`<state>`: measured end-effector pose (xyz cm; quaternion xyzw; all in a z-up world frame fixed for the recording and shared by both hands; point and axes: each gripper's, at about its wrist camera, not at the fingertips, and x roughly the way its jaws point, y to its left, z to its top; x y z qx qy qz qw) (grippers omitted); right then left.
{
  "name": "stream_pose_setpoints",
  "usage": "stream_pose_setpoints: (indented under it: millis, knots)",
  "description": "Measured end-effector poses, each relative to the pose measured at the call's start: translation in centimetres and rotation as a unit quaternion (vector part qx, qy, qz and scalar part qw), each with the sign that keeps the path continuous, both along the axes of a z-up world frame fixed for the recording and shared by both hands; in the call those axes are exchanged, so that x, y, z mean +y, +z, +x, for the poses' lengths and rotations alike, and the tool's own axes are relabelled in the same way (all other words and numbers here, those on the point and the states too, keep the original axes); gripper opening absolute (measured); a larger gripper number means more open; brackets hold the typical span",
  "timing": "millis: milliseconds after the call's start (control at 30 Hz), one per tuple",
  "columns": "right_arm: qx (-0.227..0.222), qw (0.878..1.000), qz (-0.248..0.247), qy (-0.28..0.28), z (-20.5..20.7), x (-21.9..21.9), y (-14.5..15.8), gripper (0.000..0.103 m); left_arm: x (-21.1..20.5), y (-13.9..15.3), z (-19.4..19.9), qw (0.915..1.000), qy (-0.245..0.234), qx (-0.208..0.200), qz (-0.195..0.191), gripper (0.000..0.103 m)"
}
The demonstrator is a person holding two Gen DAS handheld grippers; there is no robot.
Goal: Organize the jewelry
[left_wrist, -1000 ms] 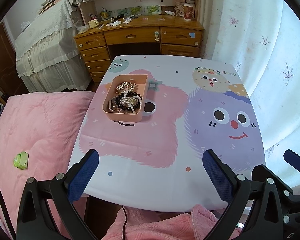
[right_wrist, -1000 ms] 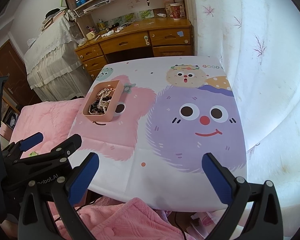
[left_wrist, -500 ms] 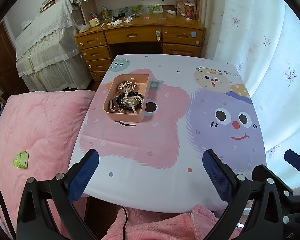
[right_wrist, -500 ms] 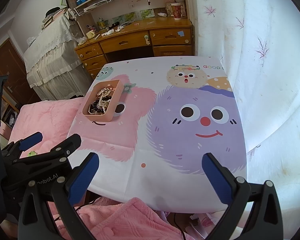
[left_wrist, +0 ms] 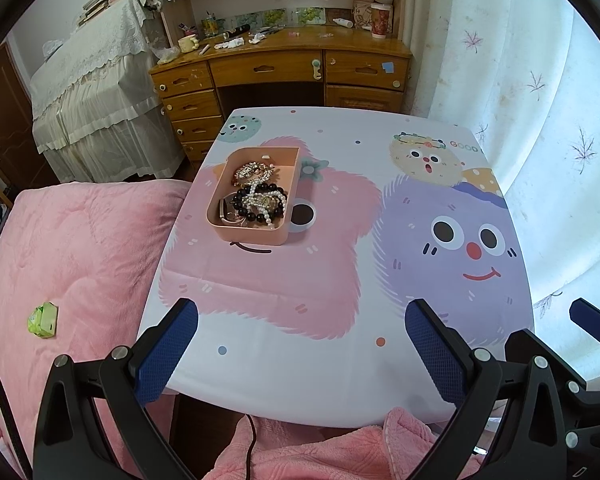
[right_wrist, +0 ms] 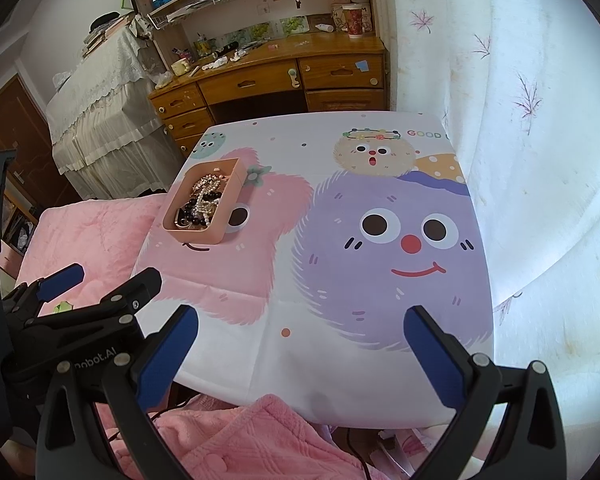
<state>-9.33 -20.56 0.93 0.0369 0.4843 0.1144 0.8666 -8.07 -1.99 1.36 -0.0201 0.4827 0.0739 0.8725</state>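
Note:
A pink rectangular box stands on the left half of the table and holds a tangle of jewelry: black beads, white pearls and gold pieces. It also shows in the right wrist view with the jewelry inside. My left gripper is open and empty, above the table's near edge, well short of the box. My right gripper is open and empty, near the front edge. The left gripper's fingers show at the left of the right wrist view.
The table carries a cartoon-monster cloth. A pink quilted bed with a small green packet lies to the left. A wooden desk stands behind, a white curtain to the right. Pink fabric lies below the front edge.
Both views have shifted very slightly; the box and jewelry have not moved. Both grippers stay open.

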Motion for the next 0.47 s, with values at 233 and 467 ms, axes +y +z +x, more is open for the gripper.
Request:
stream_pose_setpoints:
  millis: [233, 467]
  knots:
    - [0.0, 1.0, 0.0, 0.0, 0.01, -0.01, 0.03, 0.103, 0.0, 0.03, 0.04, 1.0, 0.0, 0.001, 0.0, 0.102]
    - [0.003, 1.0, 0.001, 0.0, 0.25, -0.1, -0.18, 0.103, 0.09, -0.06, 0.11, 1.0, 0.0, 0.001, 0.001, 0.102]
